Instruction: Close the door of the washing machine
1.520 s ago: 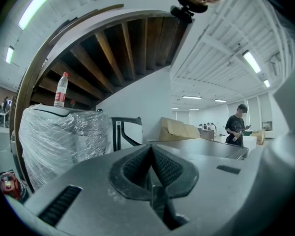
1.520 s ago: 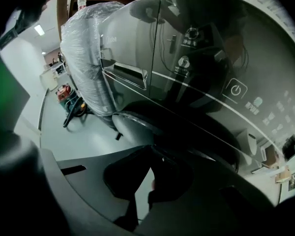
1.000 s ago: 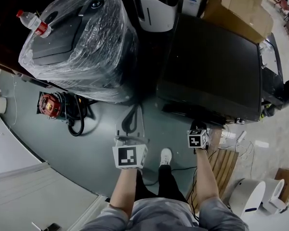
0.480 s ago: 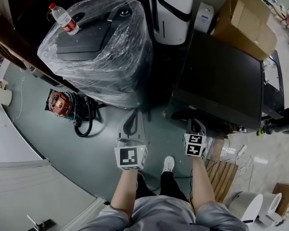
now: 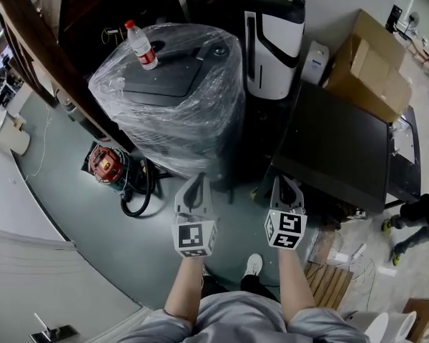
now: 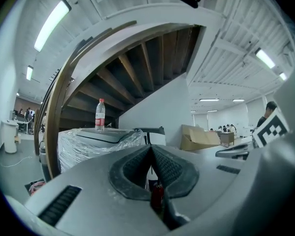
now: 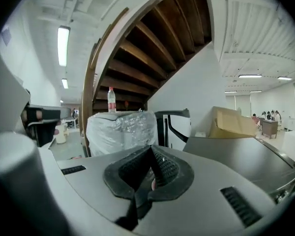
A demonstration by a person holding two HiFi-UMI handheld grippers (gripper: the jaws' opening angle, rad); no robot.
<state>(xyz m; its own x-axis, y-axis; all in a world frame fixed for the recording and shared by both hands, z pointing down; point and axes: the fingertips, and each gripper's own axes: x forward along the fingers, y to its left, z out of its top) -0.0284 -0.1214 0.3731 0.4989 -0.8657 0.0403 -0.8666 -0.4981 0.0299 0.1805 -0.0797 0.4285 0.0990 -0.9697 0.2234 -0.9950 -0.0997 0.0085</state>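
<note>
Under me, the grey-green floor (image 5: 79,216) bears a plastic-wrapped machine (image 5: 173,102). A red tool (image 5: 104,164) with a black hose (image 5: 139,194) lies left of that machine. The dark washing machine (image 5: 336,148) stands right of it.

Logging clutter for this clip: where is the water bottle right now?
Head view, upper left: the water bottle stands upright on the plastic-wrapped appliance, left of the white-and-black unit.

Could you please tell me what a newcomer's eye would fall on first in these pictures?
First, the bulky appliance wrapped in clear plastic film at upper centre, with a clear red-capped water bottle standing on it. Right of it sits a wide flat-topped black machine. Nearer the person, the left tool and right tool are both shut and empty.
</note>
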